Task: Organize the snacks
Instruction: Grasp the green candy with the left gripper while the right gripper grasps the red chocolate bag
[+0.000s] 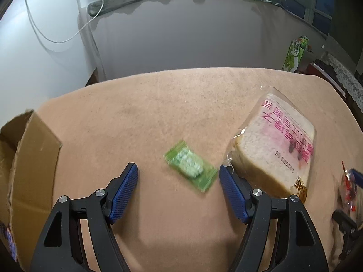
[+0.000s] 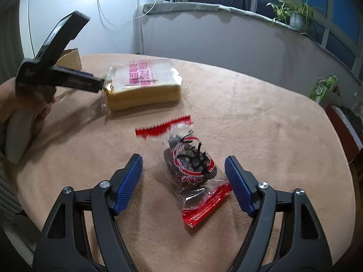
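Note:
A small green-wrapped snack (image 1: 190, 167) lies on the tan tablecloth between and just ahead of the open blue pads of my left gripper (image 1: 178, 173), untouched. A bagged loaf of sliced bread (image 1: 275, 145) (image 2: 143, 82) lies to its right, close to the right finger. In the right wrist view a clear packet with red ends and a dark cake (image 2: 191, 166) lies between the pads of my right gripper (image 2: 183, 166), which stands open around it. The packet's lower corner lies close to the right pad; I cannot tell if they touch. The left gripper's body (image 2: 56, 77) shows at the left, held by a hand.
An open cardboard box (image 1: 25, 170) (image 2: 70, 56) stands at the table's left edge. A green carton (image 1: 295, 54) (image 2: 323, 88) stands beyond the table's far right. A wall and a window ledge with a potted plant (image 2: 295, 13) lie behind. The tablecloth (image 1: 158, 104) spreads wide.

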Available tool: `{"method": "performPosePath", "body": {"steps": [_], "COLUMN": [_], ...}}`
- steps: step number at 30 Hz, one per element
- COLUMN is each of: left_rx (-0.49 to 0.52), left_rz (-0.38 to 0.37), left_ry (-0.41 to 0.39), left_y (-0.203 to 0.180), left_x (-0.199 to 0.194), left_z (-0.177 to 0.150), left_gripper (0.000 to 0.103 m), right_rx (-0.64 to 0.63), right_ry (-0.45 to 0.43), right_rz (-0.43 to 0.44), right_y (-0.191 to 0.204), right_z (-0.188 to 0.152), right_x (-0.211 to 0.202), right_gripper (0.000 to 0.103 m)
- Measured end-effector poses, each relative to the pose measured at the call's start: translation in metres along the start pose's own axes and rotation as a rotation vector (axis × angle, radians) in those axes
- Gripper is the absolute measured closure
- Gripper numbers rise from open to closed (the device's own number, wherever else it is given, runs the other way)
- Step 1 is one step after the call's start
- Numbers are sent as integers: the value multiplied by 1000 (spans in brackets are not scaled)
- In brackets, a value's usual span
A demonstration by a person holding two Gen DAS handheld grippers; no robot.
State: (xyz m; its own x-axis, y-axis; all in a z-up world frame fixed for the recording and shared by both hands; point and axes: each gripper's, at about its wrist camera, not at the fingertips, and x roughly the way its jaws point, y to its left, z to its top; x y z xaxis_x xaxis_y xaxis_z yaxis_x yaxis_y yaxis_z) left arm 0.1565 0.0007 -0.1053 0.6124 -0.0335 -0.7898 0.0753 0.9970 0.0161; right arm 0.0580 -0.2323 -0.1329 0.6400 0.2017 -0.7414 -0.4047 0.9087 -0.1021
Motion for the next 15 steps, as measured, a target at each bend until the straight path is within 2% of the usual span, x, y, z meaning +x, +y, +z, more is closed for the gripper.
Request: {"method": "performPosePath", "body": {"steps": [1, 3, 5, 7, 9, 10, 13, 15], "left_rx": [2, 0, -10, -12, 12, 21, 46, 45], "left_rz": [-2, 9, -8, -40, -47, -51, -62, -85], "left_ry": [1, 5, 4, -3, -22, -26, -32, -35], "left_y": [-1, 1, 4, 6, 3, 2, -3, -1], "left_x": [1, 5, 6, 6, 1, 0, -2, -4], "left_z": [1, 6, 6, 5, 2, 2, 1, -2], "left_gripper": [28, 19, 19, 28, 43, 55, 64, 67], "right_rx": [3, 4, 3, 1, -3, -5, -7, -5], "right_ry": [4, 2, -2, -7, -18, -23, -32, -42], "right_rz": [5, 5, 6, 8, 8, 6, 8, 9], "right_y": [0, 0, 0, 0, 1, 1, 2, 2], "right_z": [-1, -2, -3, -4, -5, -4, -6, -6], "right_x": [1, 1, 0, -1, -3, -3, -5, -7], "right_gripper": [41, 52, 54, 56, 61, 61, 62, 62]}}
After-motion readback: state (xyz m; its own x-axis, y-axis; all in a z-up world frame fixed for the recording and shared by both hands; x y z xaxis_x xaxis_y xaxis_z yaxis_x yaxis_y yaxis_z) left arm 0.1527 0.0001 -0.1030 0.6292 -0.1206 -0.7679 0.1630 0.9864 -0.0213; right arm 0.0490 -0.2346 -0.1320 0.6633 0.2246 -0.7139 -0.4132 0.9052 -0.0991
